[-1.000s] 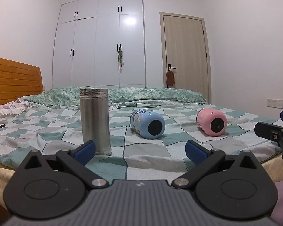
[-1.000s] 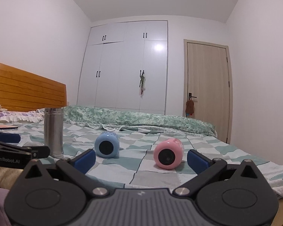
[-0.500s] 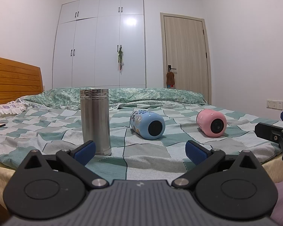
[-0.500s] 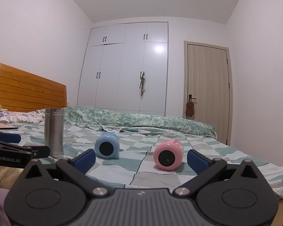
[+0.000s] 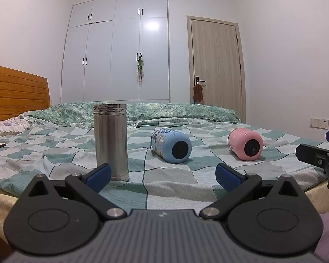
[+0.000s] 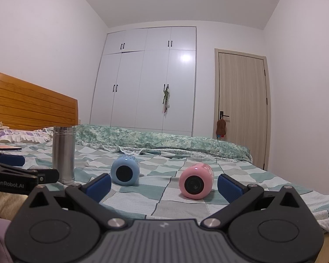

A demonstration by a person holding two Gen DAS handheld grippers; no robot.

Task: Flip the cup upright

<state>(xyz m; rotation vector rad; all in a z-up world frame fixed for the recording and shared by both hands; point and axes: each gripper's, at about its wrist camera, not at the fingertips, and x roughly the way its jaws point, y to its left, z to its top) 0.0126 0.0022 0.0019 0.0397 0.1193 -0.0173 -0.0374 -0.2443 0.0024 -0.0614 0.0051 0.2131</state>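
Ahead of our left gripper (image 5: 162, 173), jaws spread wide and empty, a tall brushed-steel cylinder flask (image 5: 110, 141) stands upright just beyond the left fingertip. Right of it, past the open gap, a pale blue cup (image 5: 171, 145) lies on its side on the green-and-white checked bedspread (image 5: 54, 153), dark end toward us. Our right gripper (image 6: 164, 186) is likewise spread apart, holding nothing; a pink cup (image 6: 196, 180), also on its side, sits just beyond, near the right fingertip, clear of both pads.
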